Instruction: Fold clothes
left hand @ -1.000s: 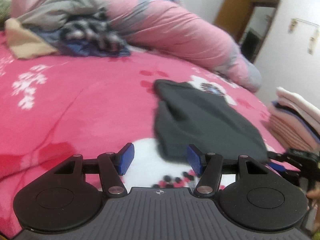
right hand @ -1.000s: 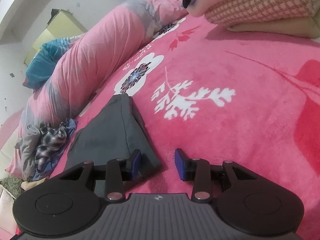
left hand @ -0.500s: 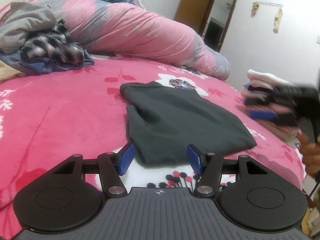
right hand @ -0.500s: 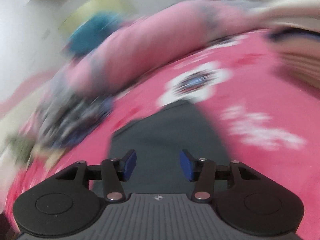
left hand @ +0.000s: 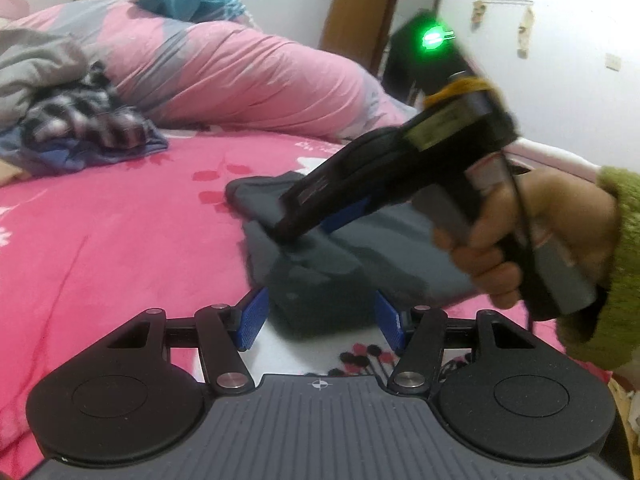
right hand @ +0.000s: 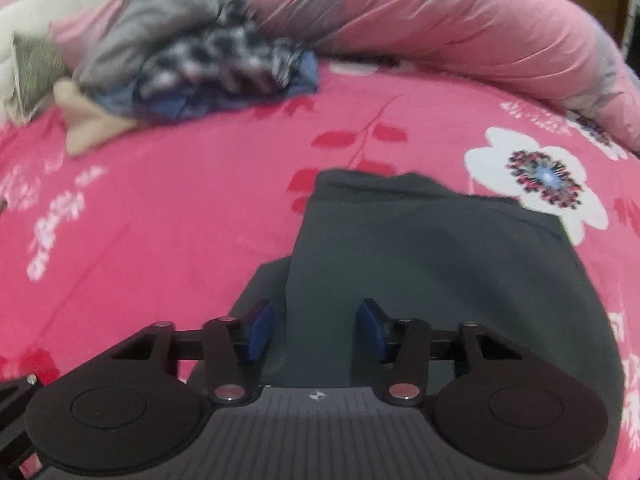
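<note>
Left view: your left tool (left hand: 318,318) gapes wide astride the near corner of the dark garment (left hand: 320,288), ready to pinch; it lies on the bed (left hand: 120,232).

Right view: your right tool (right hand: 314,328) stands open over a fold edge, gripping nothing.

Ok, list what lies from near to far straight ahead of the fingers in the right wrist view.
dark grey garment → pink floral blanket → pile of unfolded clothes → rolled pink duvet
</note>
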A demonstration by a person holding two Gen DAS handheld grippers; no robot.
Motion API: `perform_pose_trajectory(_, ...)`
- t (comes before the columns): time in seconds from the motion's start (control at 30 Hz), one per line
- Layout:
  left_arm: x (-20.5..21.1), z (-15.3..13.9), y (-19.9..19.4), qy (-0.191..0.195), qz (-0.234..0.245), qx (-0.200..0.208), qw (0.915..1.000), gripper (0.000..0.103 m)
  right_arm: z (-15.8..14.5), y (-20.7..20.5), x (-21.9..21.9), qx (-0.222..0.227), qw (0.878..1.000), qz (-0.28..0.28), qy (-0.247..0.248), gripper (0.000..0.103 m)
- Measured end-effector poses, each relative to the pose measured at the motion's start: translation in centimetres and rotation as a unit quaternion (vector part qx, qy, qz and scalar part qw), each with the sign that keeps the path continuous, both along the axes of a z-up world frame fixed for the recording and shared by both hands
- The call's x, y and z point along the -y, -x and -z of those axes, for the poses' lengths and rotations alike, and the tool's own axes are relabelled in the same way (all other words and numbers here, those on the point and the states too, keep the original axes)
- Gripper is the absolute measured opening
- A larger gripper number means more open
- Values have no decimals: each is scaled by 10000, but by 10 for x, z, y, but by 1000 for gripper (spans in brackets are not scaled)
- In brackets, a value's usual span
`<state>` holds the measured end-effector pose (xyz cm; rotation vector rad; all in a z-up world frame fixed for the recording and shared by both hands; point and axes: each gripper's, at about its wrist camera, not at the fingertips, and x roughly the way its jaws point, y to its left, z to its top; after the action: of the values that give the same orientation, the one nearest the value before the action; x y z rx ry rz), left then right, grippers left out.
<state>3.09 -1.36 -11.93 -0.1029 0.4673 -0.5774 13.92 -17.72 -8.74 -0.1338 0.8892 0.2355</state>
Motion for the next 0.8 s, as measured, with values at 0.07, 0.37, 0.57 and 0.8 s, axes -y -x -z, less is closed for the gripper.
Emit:
perform_pose_trajectory(0.07,4,0,-3,-20,94,26,10000,59,4,-2,1,-18,10000,45,63,14)
perform_pose_trajectory(0.37,37,-4,-23,-697,428,474,9955,61,0,-6,27,-93,9964,191,-817,6)
perform_pose_trajectory(0.57,31,1,-46,-151,527,-71,9985,62,-10,-4,47,-6,9875,297,-1546,3)
perform_pose_trajectory(0.8,6,11,-71,1456,1043,-957,9792,62,-11,-6,78,-101,9663,498,-2523,3)
